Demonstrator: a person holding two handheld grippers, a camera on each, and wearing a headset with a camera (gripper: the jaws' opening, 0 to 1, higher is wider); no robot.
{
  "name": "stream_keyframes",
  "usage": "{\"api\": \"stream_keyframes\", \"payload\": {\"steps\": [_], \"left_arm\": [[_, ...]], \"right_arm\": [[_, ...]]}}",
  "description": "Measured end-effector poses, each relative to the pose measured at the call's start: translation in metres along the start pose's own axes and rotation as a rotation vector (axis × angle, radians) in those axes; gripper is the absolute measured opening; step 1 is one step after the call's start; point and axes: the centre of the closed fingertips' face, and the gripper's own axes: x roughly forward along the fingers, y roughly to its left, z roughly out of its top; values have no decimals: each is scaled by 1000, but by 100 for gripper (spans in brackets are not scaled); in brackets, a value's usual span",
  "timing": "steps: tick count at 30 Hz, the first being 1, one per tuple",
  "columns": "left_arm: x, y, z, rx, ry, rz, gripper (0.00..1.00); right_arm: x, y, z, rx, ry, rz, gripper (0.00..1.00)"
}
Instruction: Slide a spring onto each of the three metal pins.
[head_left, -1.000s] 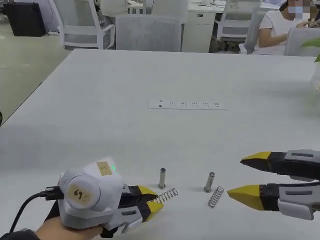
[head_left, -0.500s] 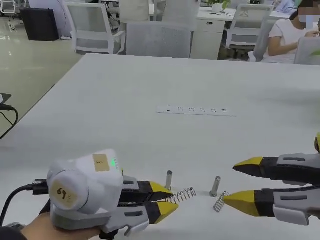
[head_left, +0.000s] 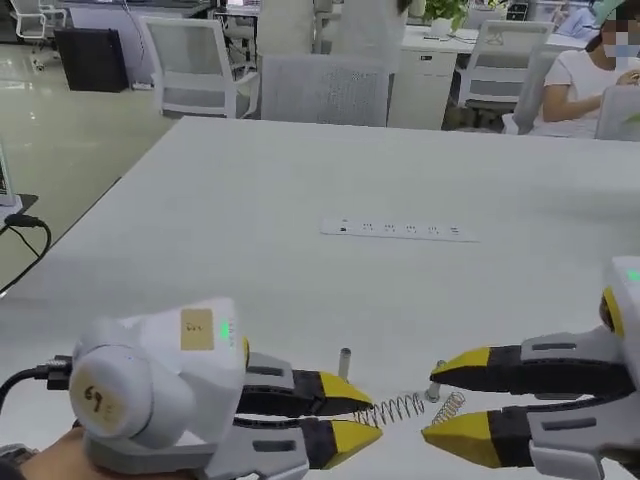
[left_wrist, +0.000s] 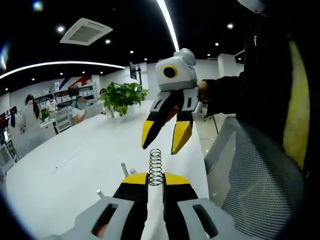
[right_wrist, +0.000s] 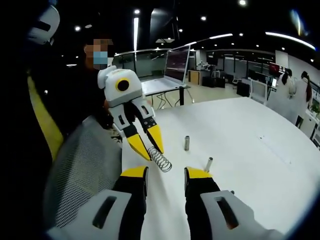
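The left gripper is clamped on one spring, which sticks out towards the right gripper, wide open and empty. The head view shows a second spring lying beside the right pin.

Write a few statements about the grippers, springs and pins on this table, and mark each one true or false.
1. The left gripper is shut on a spring. True.
2. The right gripper is clamped on a pin. False: its jaws stand open and hold nothing.
3. A second spring lies loose on the table, near the right gripper. True.
4. The two standing pins already carry springs. False: both are bare.
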Motion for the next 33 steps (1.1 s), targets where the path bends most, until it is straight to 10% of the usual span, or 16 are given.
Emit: {"api": "stream_keyframes", "payload": {"steps": [17, 33], "left_arm": [[-7, -23, 15, 25, -63, -86, 3], [-8, -34, 22, 48, -76, -108, 3]], "right_arm": [[7, 35, 11, 69, -57, 167, 19], [4, 44, 10, 103, -61, 216, 12]]}}
